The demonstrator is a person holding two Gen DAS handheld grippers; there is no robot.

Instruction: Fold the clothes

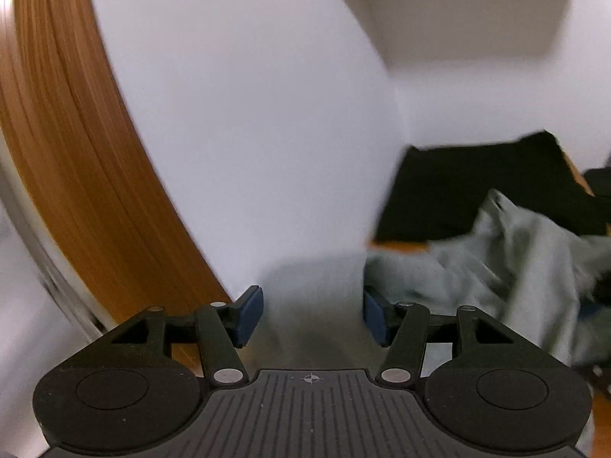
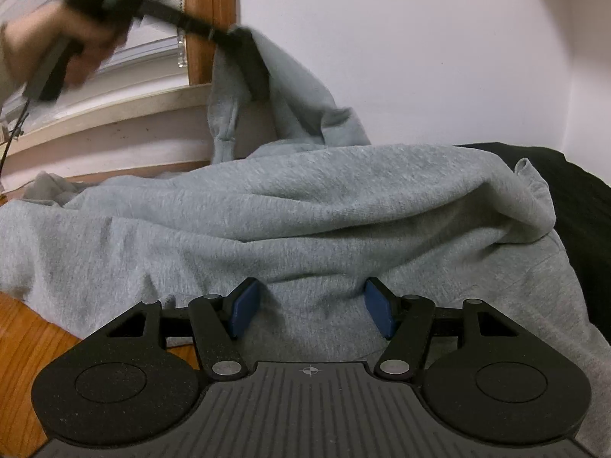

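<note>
A grey sweatshirt lies heaped on the wooden table. My right gripper rests low on its near part, blue pads apart, with a bulge of the cloth between them. At the upper left a hand holds my left gripper up in the air, and a flap of the grey cloth hangs around its fingers. In the blurred left wrist view, my left gripper has its pads wide apart with grey cloth filling the gap. More of the sweatshirt lies to the right.
A black garment lies flat on the table behind the grey one, also at the far right of the right wrist view. A wooden window frame and white sill stand at the left. White walls close the back.
</note>
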